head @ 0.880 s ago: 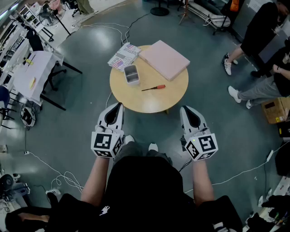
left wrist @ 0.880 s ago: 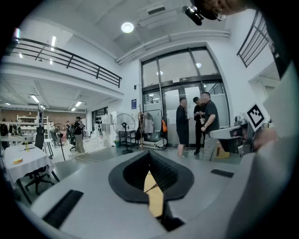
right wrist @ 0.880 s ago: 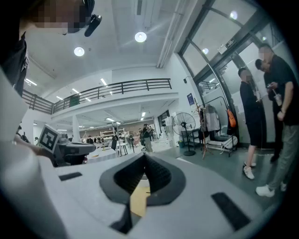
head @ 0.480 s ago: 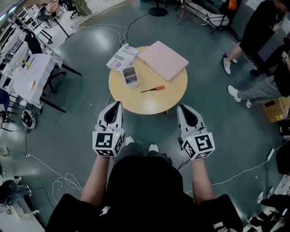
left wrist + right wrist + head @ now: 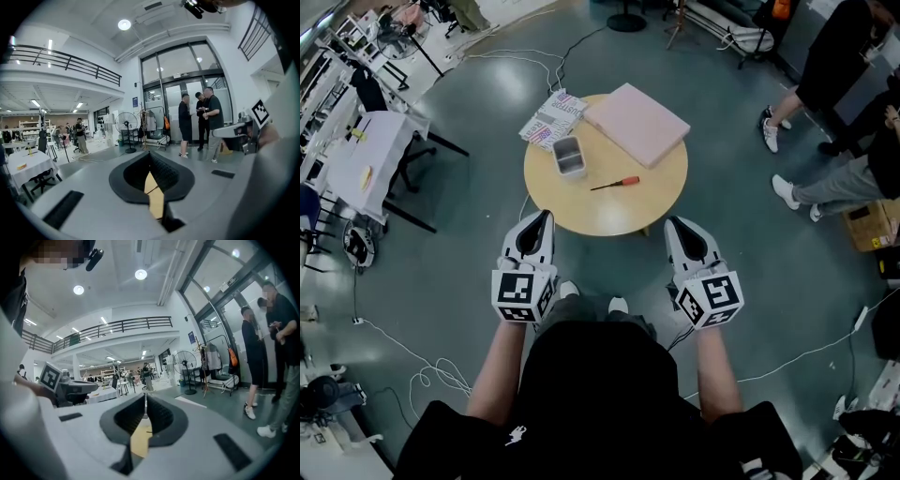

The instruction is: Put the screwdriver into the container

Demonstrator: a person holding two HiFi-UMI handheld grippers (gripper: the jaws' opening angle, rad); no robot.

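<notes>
Grippers side by side at the near rim of the round tan wooden surface [image 5: 609, 217], tips pointing toward it: left gripper [image 5: 547, 217], right gripper [image 5: 671, 223]. Left fingers [image 5: 165, 172] clenched tip to tip, nothing between them. Right fingers [image 5: 158, 417] likewise clenched and empty. Only a sliver of the surface shows through the gap behind each pair of tips.

Ahead of the fingers, closer to the right pair: slim screwdriver with orange-red handle and dark shaft [image 5: 617, 184]. It lies flat on the surface, handle toward the right, clear of everything else.

Beyond it, ahead of the left fingers: small clear rectangular plastic container [image 5: 570, 156], open top, apparently empty. Just behind it, a printed paper packet [image 5: 551, 116]. Farthest from the right fingers, a flat pink box [image 5: 637, 122].

Step, as judged: approach before pick-up; screwdriver not yet touched.

Next move calls for: one gripper forward, probably the right. Release its fingers, lower them astride the handle, then close. The tool lies low and thin, so the tips must reach right down to the surface. Then carry it forward and left to the container.
</notes>
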